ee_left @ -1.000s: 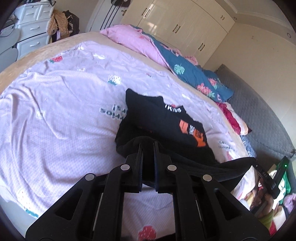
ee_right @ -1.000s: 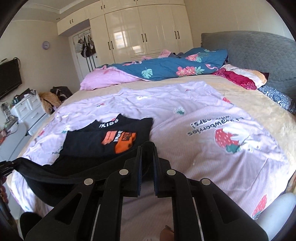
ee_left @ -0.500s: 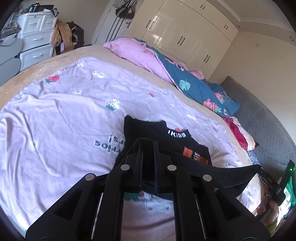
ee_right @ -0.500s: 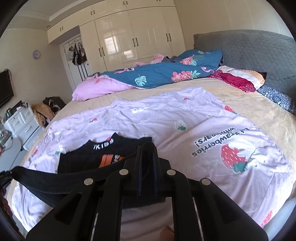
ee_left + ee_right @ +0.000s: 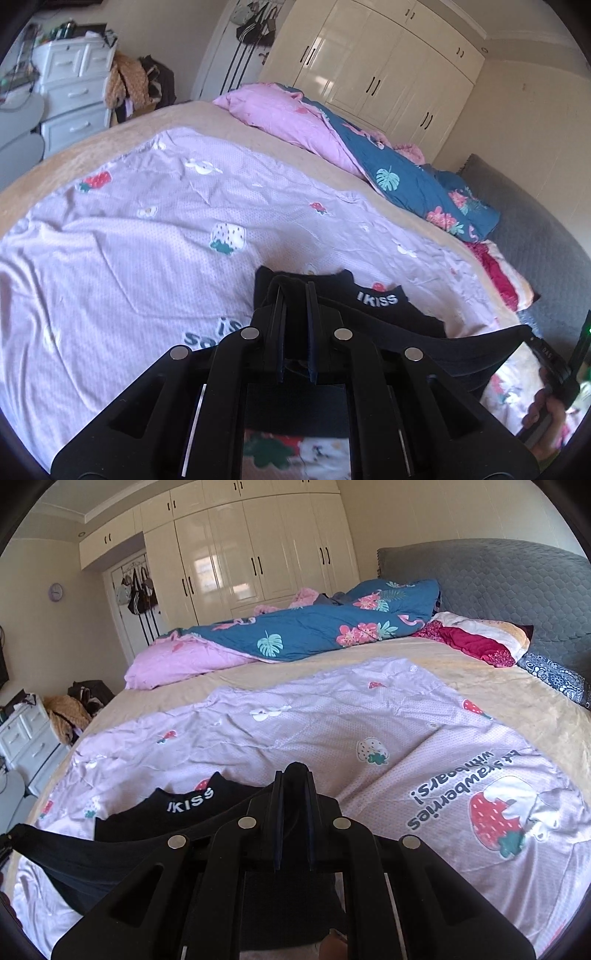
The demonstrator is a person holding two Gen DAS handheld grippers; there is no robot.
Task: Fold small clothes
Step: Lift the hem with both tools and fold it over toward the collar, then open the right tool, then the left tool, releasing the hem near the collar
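Beneath our jaws spreads a crinkled lilac strawberry-print sheet [image 5: 332,716]. Our left gripper [image 5: 294,291] and right gripper [image 5: 294,775] each pinch the soft black garment [image 5: 376,306], its hem stretched taut between them.

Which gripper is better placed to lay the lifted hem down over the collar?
Neither alone. The left gripper and right gripper each pinch a corner of the black shirt, its hem taut between them, both near the collar.

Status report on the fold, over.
Left gripper and right gripper both shut on the black shirt, hem stretched between them over the collar end. Lilac sheet ahead, nothing in the way.
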